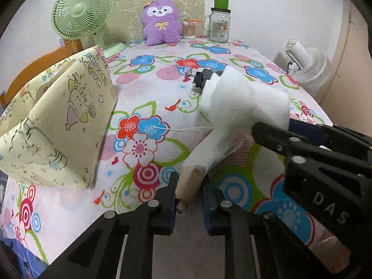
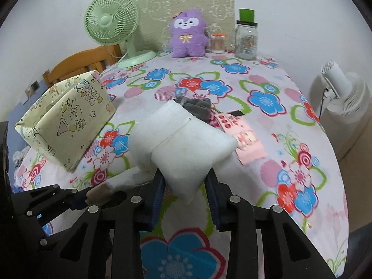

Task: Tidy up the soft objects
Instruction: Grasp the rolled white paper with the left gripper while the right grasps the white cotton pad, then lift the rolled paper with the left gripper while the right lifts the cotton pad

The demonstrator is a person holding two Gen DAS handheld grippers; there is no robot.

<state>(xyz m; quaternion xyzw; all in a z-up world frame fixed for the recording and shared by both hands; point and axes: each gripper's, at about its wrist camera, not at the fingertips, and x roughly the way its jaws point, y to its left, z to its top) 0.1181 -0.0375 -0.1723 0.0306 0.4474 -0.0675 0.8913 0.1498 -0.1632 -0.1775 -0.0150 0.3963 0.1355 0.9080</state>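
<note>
You get bright, even room light in both views, and it seems to come from above. Shadows are soft; you can see a faint one under the white foam piece (image 2: 183,144) on the flowered cloth (image 2: 267,121). The foam is so white that its surface looks washed out. No strong glare shows on the glass jar (image 1: 219,25). Both pictures bulge like a fishbowl, so the table edge curves and the corners go black. The nearest flowers at the bottom of the right wrist view look smeared and blurry, while the purple plush (image 1: 161,21) looks sharp
</note>
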